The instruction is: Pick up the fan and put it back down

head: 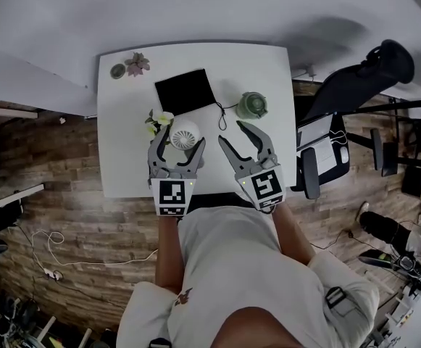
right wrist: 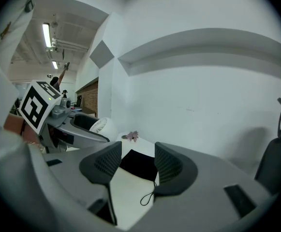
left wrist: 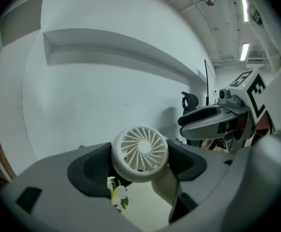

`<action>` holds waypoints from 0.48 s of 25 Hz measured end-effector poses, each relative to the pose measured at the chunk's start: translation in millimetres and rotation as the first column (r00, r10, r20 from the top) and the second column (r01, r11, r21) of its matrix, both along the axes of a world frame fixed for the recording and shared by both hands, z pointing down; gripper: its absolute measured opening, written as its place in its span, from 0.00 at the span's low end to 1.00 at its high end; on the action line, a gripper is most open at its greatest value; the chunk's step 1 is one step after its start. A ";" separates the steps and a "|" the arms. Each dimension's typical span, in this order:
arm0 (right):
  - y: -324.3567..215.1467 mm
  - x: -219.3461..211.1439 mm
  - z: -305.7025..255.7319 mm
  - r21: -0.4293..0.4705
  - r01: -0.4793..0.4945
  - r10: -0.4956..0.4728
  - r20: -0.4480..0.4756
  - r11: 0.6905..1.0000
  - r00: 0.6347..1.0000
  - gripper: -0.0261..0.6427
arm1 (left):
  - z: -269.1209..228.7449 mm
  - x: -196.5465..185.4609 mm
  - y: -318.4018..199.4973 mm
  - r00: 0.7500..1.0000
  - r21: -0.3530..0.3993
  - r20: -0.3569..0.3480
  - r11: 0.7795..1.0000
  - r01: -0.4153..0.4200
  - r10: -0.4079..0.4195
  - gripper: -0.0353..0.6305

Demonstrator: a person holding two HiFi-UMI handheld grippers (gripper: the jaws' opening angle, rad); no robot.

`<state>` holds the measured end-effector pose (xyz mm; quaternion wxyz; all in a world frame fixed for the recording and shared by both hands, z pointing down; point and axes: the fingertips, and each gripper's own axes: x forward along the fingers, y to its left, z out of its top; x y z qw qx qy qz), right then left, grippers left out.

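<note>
Stock on view:
- one white tabletop (head: 123,158)
- one fan (head: 185,135)
- one black pad (head: 186,90)
- one green pot (head: 252,105)
- one black cord (head: 223,114)
- one small round dish (head: 117,70)
- two flower sprigs: pink sprig (head: 137,64), white-and-yellow sprig (head: 158,119)
- two tools: left tool (head: 175,142), right tool (head: 232,132)
- one office chair (head: 355,85)
</note>
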<state>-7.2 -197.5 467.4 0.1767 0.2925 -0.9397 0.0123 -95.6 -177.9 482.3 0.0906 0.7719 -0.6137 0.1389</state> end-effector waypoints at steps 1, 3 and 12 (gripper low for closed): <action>0.5 0.7 6.2 -0.012 -0.001 0.001 -0.007 1.000 1.000 0.36 | 5.8 1.2 0.0 1.000 -0.012 -0.003 1.000 -0.004 0.004 0.59; 1.6 1.6 18.7 -0.035 -0.002 0.001 -0.022 0.999 1.000 0.36 | 18.2 3.5 0.4 1.000 -0.038 -0.006 0.999 -0.015 0.015 0.59; 10.8 3.8 66.5 -0.101 0.002 -0.013 -0.111 0.995 0.994 0.36 | 68.3 14.1 4.6 0.998 -0.145 -0.015 0.987 -0.069 0.068 0.59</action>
